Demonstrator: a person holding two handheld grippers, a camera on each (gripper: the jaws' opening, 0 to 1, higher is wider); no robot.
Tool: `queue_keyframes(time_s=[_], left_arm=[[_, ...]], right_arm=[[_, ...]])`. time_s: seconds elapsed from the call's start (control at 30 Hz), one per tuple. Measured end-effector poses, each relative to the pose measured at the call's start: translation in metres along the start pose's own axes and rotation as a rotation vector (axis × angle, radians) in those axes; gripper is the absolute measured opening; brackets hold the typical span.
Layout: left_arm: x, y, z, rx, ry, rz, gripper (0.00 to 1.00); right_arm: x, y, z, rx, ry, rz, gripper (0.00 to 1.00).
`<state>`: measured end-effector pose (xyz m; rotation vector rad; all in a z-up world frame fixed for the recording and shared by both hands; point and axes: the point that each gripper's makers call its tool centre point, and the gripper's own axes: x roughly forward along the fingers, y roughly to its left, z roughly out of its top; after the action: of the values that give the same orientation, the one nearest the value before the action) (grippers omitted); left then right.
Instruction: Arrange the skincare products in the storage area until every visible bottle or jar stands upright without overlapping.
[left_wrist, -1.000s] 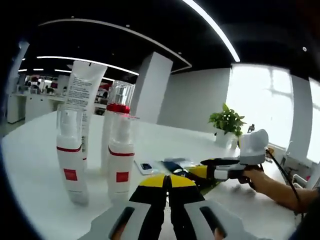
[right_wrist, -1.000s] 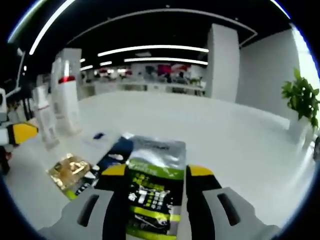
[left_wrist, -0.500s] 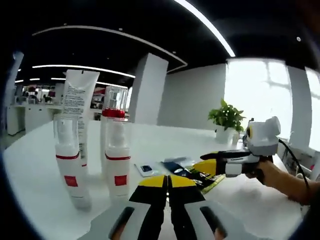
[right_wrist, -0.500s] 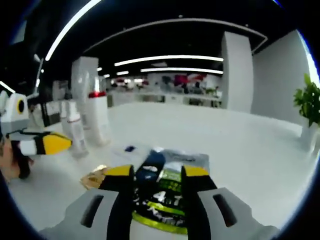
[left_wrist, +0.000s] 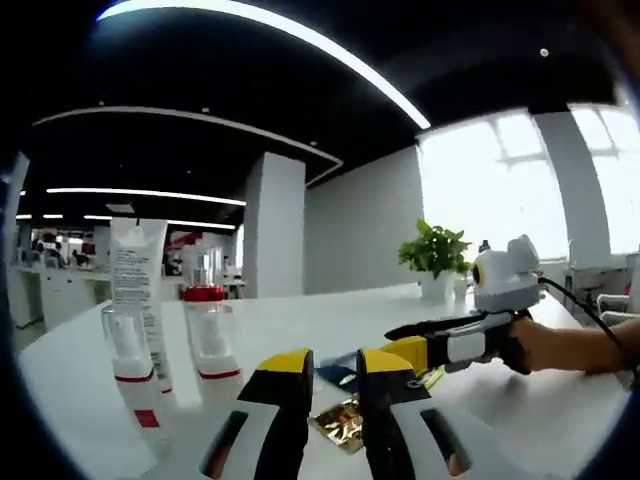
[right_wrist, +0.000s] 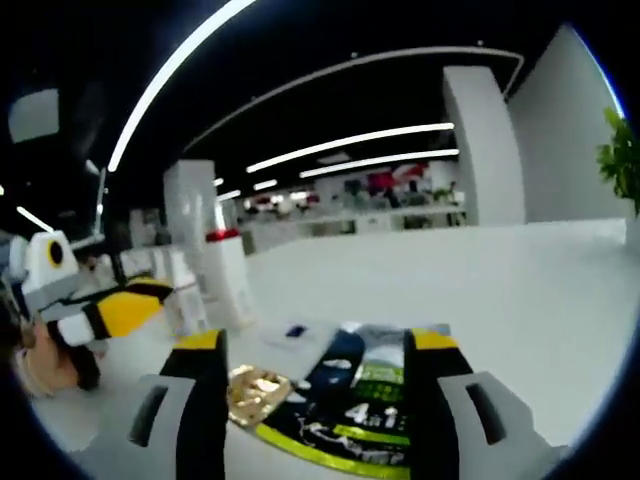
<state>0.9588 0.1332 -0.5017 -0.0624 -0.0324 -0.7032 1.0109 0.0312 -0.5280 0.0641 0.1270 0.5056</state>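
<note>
Several white skincare bottles stand upright at the left of the white table (left_wrist: 560, 420): a tall tube (left_wrist: 130, 270), a red-capped bottle (left_wrist: 203, 292) and two pump bottles with red bands (left_wrist: 128, 372) (left_wrist: 209, 346). My left gripper (left_wrist: 335, 362) is open above a gold sachet (left_wrist: 345, 420). A hand holds my right gripper (left_wrist: 405, 340) in from the right. In the right gripper view, my right gripper (right_wrist: 315, 345) stands open over flat sachets: a green-black one (right_wrist: 372, 402), a gold one (right_wrist: 255, 390) and a blue one (right_wrist: 336, 364). The bottles (right_wrist: 226, 280) stand behind my left gripper (right_wrist: 150, 295).
A potted plant (left_wrist: 432, 250) sits at the far side of the table, with a white pillar (left_wrist: 275, 225) behind the bottles. A small white sachet (right_wrist: 290, 333) lies past the gold one. Bare tabletop (right_wrist: 520, 300) stretches to the right of the sachets.
My left gripper's jaws, pressed together before, now stand apart. My right gripper's jaws have spread wider and drawn back from the green-black sachet. Both views have tilted upward.
</note>
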Motion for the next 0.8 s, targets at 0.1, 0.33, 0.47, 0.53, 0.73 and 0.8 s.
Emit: queue_keyframes(time_s=[0.1, 0.33, 0.47, 0.53, 0.73, 0.8], left_arm=[[-0.001, 0.002, 0.003, 0.039, -0.012, 0.024, 0.19], [-0.007, -0.005, 0.025, -0.02, -0.055, 0.021, 0.4], [-0.006, 0.002, 0.029, -0.031, -0.071, 0.062, 0.63], [-0.004, 0.01, 0.022, -0.021, -0.048, 0.089, 0.72], [-0.012, 0.021, 0.036, -0.029, -0.093, 0.136, 0.8], [-0.02, 0.022, 0.051, -0.026, -0.153, 0.154, 0.8]], right_arm=[[0.001, -0.003, 0.005, -0.025, -0.031, -0.021, 0.87], [-0.001, -0.008, 0.011, -0.03, -0.051, -0.056, 1.0], [-0.001, 0.002, 0.013, -0.038, -0.04, -0.021, 0.97], [-0.001, 0.008, 0.015, -0.066, -0.062, -0.008, 0.96], [-0.004, 0.012, 0.021, -0.112, -0.087, 0.002, 1.0], [-0.005, 0.012, 0.024, -0.123, -0.097, -0.003, 1.0]])
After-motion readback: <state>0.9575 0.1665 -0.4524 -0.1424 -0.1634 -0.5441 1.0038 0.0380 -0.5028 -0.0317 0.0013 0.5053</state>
